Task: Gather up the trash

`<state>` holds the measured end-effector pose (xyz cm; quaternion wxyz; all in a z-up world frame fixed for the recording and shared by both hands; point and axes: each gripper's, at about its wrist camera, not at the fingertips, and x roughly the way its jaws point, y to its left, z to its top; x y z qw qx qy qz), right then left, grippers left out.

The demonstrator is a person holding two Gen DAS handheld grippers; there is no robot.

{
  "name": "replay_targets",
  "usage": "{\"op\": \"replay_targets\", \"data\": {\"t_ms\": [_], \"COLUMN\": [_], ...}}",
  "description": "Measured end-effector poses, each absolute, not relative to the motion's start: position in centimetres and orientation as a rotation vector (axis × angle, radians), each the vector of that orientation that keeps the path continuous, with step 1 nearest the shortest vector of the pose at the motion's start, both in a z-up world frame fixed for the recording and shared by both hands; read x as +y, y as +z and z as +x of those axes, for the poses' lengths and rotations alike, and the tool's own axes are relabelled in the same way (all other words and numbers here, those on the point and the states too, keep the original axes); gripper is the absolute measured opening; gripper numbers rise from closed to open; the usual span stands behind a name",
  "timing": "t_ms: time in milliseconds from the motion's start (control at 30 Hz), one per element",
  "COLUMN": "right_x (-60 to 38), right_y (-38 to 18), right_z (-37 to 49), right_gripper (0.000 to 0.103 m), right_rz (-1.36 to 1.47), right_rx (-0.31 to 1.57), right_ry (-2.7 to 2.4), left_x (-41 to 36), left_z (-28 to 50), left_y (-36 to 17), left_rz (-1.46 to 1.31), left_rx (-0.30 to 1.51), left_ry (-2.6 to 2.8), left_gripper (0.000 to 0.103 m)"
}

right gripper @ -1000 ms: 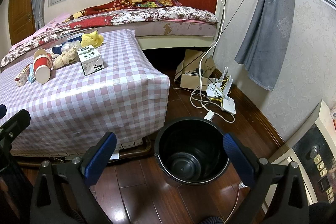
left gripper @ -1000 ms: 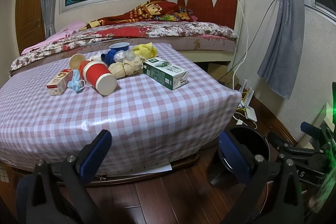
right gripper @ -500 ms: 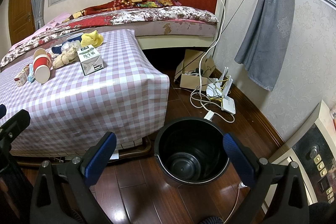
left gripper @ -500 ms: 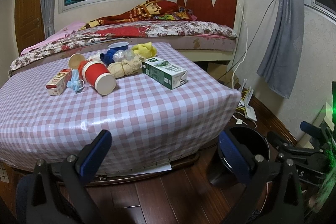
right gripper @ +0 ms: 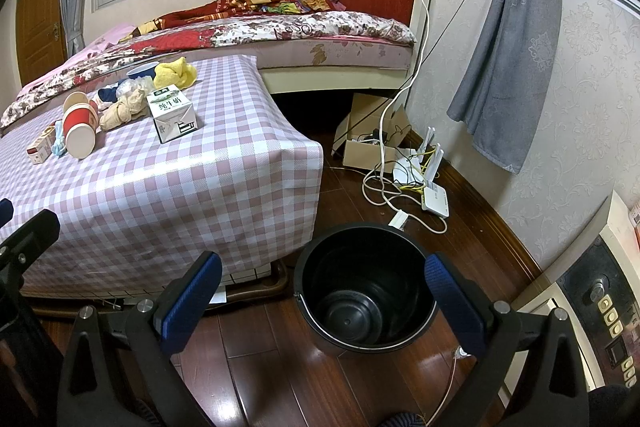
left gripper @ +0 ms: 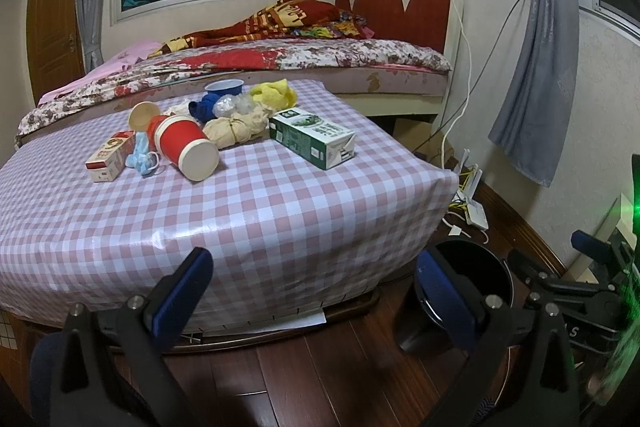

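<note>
Trash lies on the checkered table [left gripper: 280, 211]: a green milk carton [left gripper: 312, 138], a red paper cup [left gripper: 186, 149] on its side, a crumpled beige wad [left gripper: 236, 127], a yellow rag [left gripper: 276, 95], a blue mask [left gripper: 140, 157], a small red-white box [left gripper: 110, 157] and a blue cup [left gripper: 224, 90]. The carton [right gripper: 172, 115] and red cup [right gripper: 80, 131] also show in the right wrist view. A black bucket [right gripper: 366, 287] stands on the floor. My left gripper [left gripper: 316, 291] is open and empty before the table edge. My right gripper [right gripper: 320, 295] is open and empty above the bucket.
A bed [left gripper: 280, 59] with a red headboard stands behind the table. Cables, routers [right gripper: 432, 187] and a cardboard box [right gripper: 364, 151] lie on the wooden floor by the wall. A grey curtain [right gripper: 508, 59] hangs at right. A cabinet [right gripper: 592, 291] is at far right.
</note>
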<state>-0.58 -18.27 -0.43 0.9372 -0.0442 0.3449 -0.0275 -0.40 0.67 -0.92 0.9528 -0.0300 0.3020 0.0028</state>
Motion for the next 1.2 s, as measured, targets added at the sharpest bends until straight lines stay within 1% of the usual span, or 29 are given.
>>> {"op": "replay_targets", "data": {"t_ms": [967, 1200], "right_x": [-18.0, -17.6], "right_y": [-0.5, -0.5], "right_z": [-0.5, 0.2], "right_gripper": [0.102, 0.102], "right_rz": [-0.092, -0.091], "right_rx": [0.706, 0.698], "right_ry": [-0.056, -0.025], "left_x": [0.0, 1.9], "left_z": [0.1, 1.2], "left_y": [-1.6, -1.4], "left_rz": [-0.060, -0.073], "left_rx": [0.625, 0.620], "left_ry": [0.012, 0.060], "left_gripper": [0.102, 0.102]}}
